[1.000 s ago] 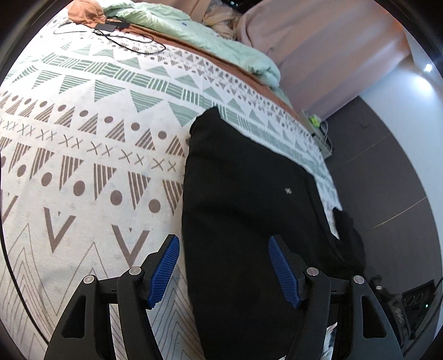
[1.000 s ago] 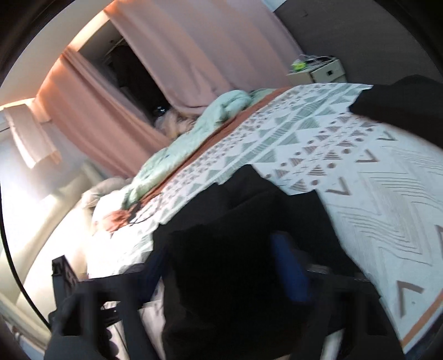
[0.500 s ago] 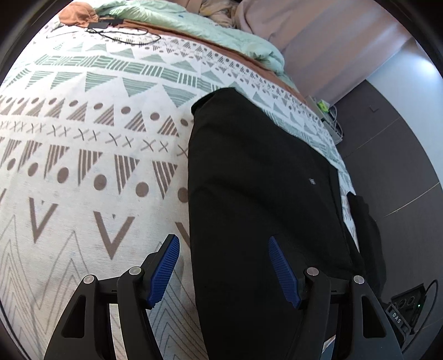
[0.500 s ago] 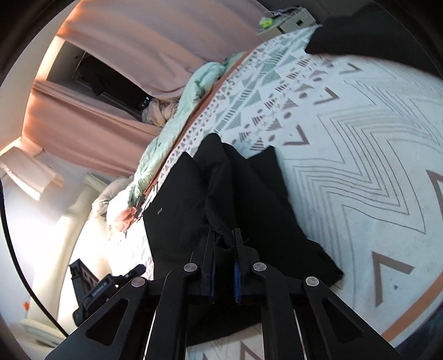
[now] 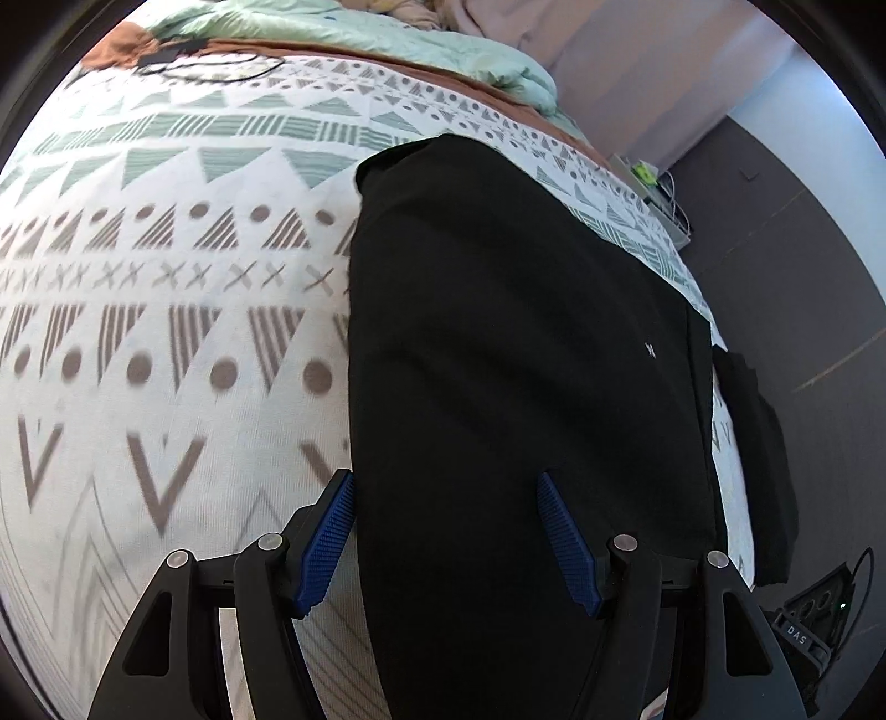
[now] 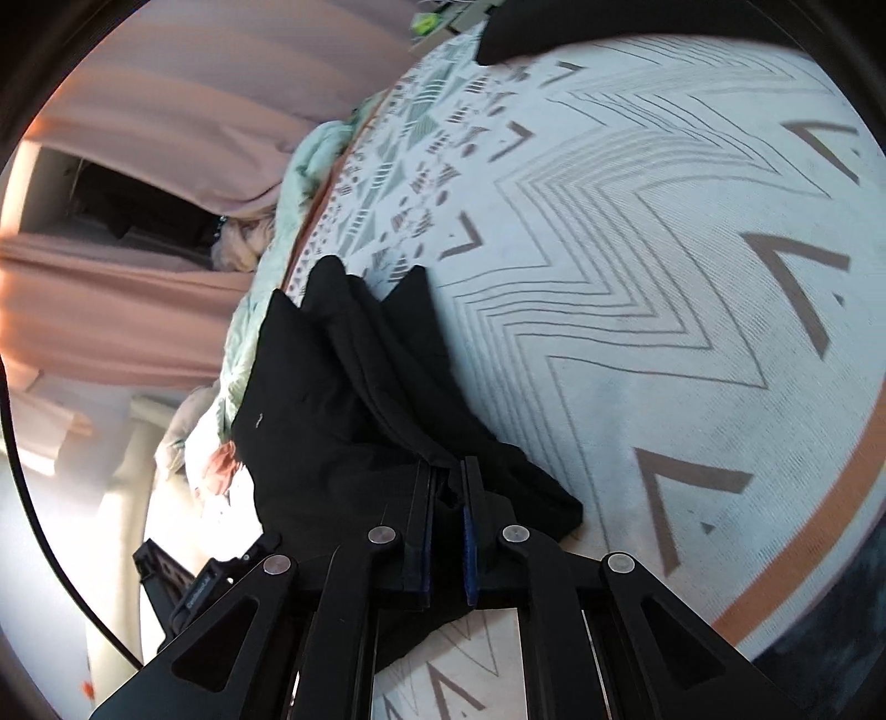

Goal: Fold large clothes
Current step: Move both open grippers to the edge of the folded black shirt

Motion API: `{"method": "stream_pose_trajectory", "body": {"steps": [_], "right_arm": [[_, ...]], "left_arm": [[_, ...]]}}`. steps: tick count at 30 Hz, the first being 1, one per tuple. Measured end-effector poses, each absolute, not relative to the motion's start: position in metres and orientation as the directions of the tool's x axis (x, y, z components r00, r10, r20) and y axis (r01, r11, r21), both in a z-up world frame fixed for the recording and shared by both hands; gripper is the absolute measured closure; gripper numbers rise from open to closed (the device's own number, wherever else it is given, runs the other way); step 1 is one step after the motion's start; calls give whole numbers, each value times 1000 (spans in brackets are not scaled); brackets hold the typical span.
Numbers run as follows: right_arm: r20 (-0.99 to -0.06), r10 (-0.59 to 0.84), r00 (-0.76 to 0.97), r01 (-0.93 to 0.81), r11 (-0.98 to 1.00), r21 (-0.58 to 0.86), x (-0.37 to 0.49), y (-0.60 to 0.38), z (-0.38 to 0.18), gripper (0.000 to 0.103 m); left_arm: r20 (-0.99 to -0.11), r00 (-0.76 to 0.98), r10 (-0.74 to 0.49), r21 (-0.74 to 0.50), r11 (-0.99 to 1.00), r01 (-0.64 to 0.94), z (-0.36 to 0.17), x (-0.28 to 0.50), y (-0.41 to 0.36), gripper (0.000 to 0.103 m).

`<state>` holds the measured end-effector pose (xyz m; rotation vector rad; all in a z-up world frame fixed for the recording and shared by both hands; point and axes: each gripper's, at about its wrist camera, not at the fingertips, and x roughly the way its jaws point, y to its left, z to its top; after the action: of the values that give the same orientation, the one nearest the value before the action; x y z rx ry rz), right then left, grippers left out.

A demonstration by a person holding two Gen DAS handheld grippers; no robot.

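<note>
Right hand-held gripper pinches soft black garment; left hand-held gripper spread above it.

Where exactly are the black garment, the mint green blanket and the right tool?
black garment (image 5: 498, 360), left wrist view, middle of the flat cloth.
mint green blanket (image 5: 343, 33), left wrist view, its rumpled top.
right tool (image 6: 446, 482), right wrist view, between fingertips clamping black cloth.

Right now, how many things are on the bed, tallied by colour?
Black: 2, the black garment pinched by the shut right gripper, and the black folded pile.
Mint green: 1, the quilt.
Black cable: 1.
Total: 4 on the patterned bedspread; the left gripper is open.
</note>
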<state>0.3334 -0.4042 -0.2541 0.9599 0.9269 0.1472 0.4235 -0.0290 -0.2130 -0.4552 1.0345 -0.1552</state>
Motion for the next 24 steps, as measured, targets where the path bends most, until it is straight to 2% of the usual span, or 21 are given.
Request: {"method": "stream_pose_trajectory", "body": {"steps": [4, 8, 11, 16, 18, 19, 20, 24], "right_arm": [[-625, 474, 621, 289, 602, 744, 331, -407, -254, 96], [-636, 431, 639, 335, 588, 736, 324, -414, -253, 96], [-668, 226, 709, 417, 630, 655, 306, -432, -231, 93], [-617, 123, 778, 361, 716, 598, 314, -435, -185, 91], [-607, 161, 778, 305, 748, 590, 330, -423, -169, 70], [-603, 193, 774, 268, 763, 589, 340, -415, -162, 51], [-601, 211, 771, 239, 779, 580, 349, -406, -156, 47], [-618, 242, 748, 158, 840, 520, 387, -373, -136, 47]], "left_arm": [[-817, 476, -326, -424, 899, -112, -209, 448, -21, 35], [-780, 532, -329, -437, 896, -85, -202, 449, -21, 35], [-788, 524, -323, -423, 902, -79, -208, 448, -21, 35], [-765, 532, -363, -469, 880, -74, -207, 448, -12, 35], [-757, 533, -378, -490, 868, -81, -208, 448, -9, 36], [-752, 535, -386, -501, 862, -82, -207, 448, -6, 36], [-747, 540, -389, -507, 858, -83, -204, 448, -4, 36], [-730, 562, -389, -523, 847, -92, -198, 444, 6, 37]]}}
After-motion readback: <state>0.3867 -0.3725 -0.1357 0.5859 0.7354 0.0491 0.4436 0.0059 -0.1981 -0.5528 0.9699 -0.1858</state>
